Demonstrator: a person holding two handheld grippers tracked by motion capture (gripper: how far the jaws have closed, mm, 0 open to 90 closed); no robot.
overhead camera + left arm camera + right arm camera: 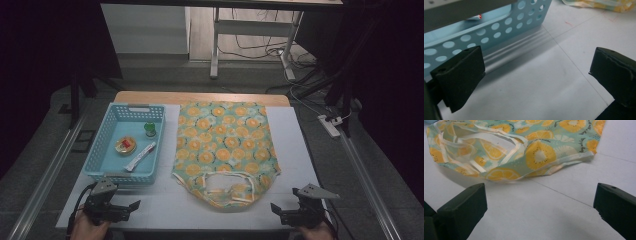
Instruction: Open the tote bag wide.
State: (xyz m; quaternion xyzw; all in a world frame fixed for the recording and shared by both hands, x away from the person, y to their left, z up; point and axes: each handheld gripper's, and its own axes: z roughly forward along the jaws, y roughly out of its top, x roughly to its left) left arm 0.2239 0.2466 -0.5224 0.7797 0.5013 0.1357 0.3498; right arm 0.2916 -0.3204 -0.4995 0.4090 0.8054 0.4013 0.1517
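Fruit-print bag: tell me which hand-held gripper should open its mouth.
Right. The right hand-held gripper, jaws open, faces the fruit-print bag mouth directly; the left hand-held gripper sits beside the blue basket, farther away.

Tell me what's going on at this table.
A person sits at the near edge of the table with a gripper in each hand. The left gripper rests beside the blue basket, which holds a green bottle, a round tin and a white tube. The right gripper lies near the opening of the fruit-print cloth bag, spread flat beside the basket. Both sets of jaws are open and empty; nothing is being held.
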